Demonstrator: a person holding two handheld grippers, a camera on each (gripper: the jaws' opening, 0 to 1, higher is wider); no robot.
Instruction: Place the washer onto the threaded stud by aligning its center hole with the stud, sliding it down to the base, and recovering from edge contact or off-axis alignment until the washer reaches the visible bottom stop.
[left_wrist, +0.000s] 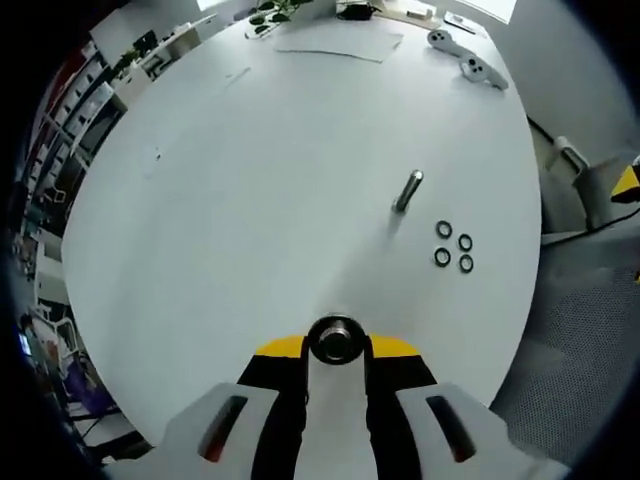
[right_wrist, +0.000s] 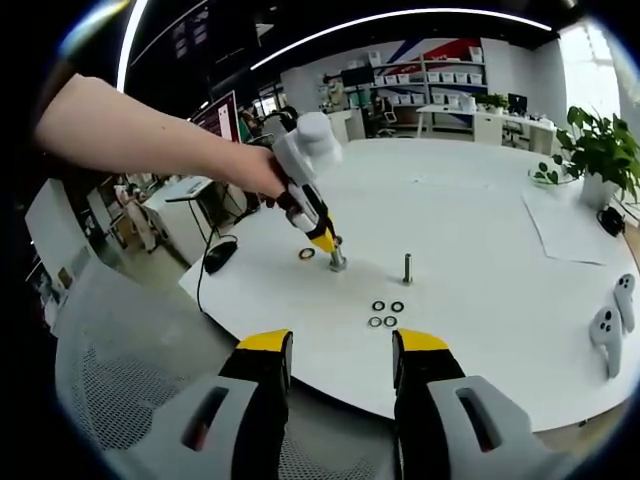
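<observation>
One left tool clenched on a stud; right tool released, empty.

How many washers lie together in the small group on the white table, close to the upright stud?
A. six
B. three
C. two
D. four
D: the left gripper view shows four dark rings, the washers, lying flat in a square cluster beside the threaded stud on the white table; the right gripper view shows the same four.
</observation>
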